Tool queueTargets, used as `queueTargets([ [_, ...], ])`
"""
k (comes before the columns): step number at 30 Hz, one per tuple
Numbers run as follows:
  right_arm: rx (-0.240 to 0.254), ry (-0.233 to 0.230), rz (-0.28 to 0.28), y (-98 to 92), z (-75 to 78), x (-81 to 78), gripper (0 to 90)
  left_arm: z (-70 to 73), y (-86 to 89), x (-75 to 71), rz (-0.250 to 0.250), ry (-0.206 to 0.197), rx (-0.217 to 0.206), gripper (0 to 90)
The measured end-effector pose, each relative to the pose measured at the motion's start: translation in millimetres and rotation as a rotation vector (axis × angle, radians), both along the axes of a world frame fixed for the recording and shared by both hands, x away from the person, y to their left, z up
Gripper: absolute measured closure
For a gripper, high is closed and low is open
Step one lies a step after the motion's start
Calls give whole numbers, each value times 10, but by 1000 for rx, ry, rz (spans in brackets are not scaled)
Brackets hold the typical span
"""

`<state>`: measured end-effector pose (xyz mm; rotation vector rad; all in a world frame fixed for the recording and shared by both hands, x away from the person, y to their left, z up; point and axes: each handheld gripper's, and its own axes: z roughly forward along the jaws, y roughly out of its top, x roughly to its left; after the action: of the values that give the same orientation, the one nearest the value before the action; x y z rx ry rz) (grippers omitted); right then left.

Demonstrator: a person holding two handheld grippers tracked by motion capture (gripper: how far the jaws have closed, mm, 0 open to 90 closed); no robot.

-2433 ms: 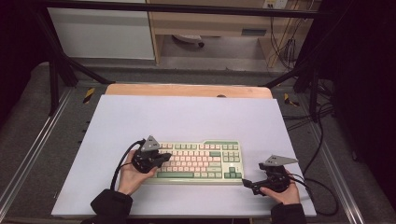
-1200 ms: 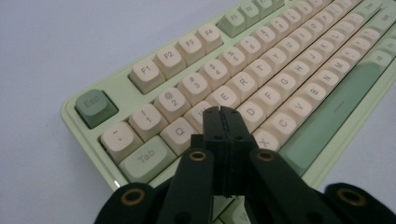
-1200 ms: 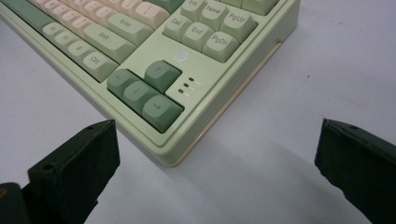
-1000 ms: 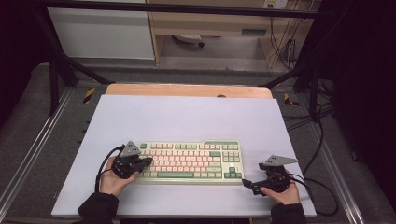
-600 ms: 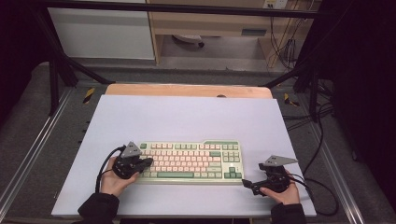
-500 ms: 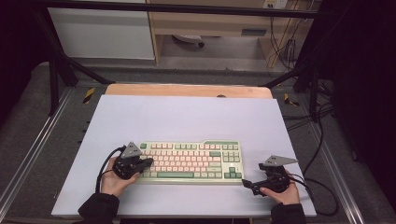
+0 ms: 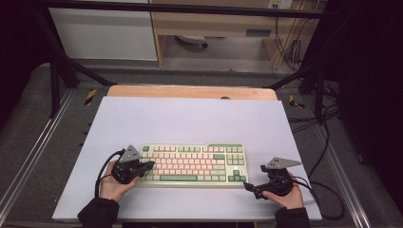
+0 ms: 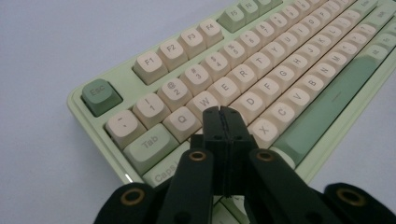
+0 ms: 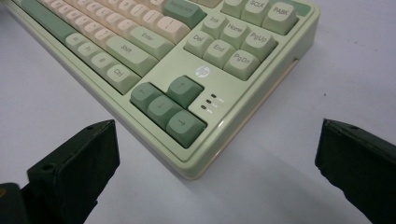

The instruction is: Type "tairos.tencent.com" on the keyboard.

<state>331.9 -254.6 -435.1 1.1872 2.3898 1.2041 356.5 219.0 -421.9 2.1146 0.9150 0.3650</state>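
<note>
**High view: keyboard on the table, a gripper at each end**

Seen from above: green-and-cream keyboard lying flat near the front edge of the pale table. Left gripper held over the keyboard's left end, right gripper just off its front right corner.

In the left gripper view: jaws pressed together with nothing between them, tips poised over the A and S keys, beside the Caps key; touching or hovering, cannot tell.

In the right gripper view: jaws standing wide apart, empty, flanking the keyboard's corner with the dark green arrow keys; both clear of the casing, table surface showing beneath.
</note>
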Motion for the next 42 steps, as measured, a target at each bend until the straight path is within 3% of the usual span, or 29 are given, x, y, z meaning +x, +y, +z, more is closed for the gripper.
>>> queueTargets([
  [12, 4, -22, 21, 270, 108, -5, 14, -1, 37, -15, 2, 3, -11, 898],
  [16, 11, -40, 36, 371, 159, 6, 73, 2, 41, -14, 2, 4, -13, 897],
  [22, 31, -62, 79, 566, 233, 52, 197, 3, 43, -13, 0, 4, -15, 897],
  [26, 33, -71, 126, 736, 277, 70, 329, 0, 42, -12, 0, 4, -16, 897],
  [42, 22, -105, 193, 1242, 318, 245, 626, -4, 34, -12, -4, 6, -21, 897],
])
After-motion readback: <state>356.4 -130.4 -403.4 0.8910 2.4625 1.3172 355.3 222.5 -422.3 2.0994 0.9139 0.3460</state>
